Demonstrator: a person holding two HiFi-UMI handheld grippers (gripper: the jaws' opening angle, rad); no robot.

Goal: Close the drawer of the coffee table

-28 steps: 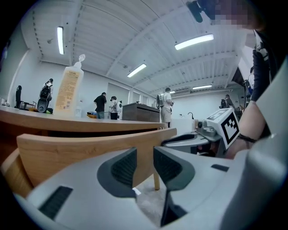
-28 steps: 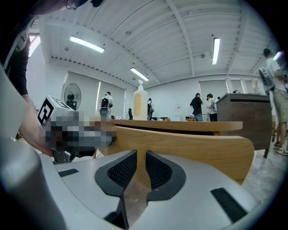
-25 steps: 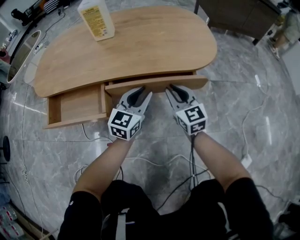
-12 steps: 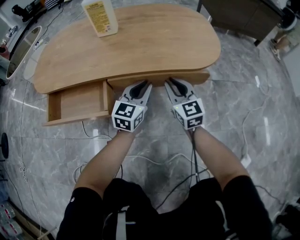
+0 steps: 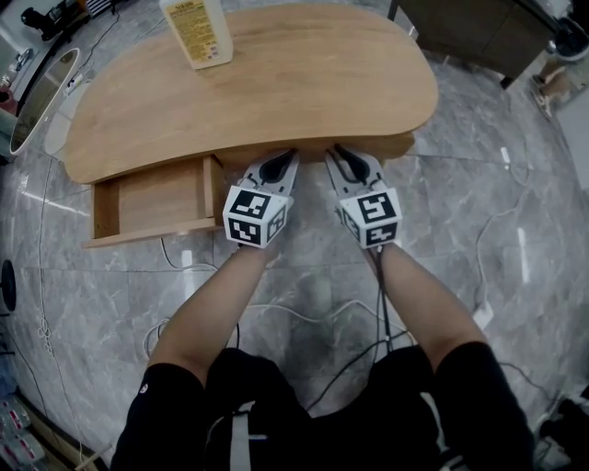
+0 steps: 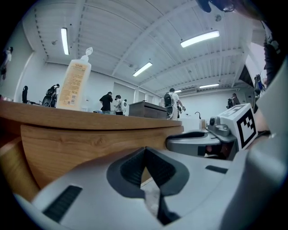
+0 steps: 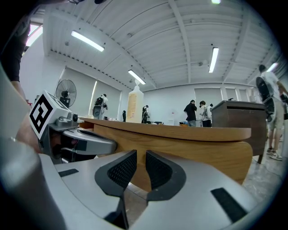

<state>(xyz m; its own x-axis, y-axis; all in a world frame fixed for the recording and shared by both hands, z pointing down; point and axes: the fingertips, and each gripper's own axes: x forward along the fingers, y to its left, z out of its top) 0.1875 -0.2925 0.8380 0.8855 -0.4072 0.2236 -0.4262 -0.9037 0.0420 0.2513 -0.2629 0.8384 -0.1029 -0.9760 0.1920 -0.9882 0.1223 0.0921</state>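
The wooden coffee table [image 5: 276, 83] has two drawers on my side. Only a thin strip of the right drawer front [image 5: 391, 147] shows under the tabletop edge. Both grippers have their tips at that front. My left gripper [image 5: 285, 156] is shut; its jaws have just been closing, with nothing between them. In the left gripper view its fingertips [image 6: 145, 150] meet right in front of the drawer front [image 6: 85, 148]. My right gripper [image 5: 339, 153] stands slightly open, a narrow gap between its pads [image 7: 141, 155] and nothing in it, close to the same wooden front [image 7: 202, 150].
The left drawer [image 5: 152, 198] stands pulled out and empty. A tall pale bottle [image 5: 196, 32] stands on the tabletop's far left. Cables [image 5: 304, 317] lie on the marble floor near my legs. A dark cabinet [image 5: 469, 28] sits beyond the table on the right.
Both grippers have moved toward the table and the right drawer has slid in under the tabletop. The left jaws have gone from apart to shut.
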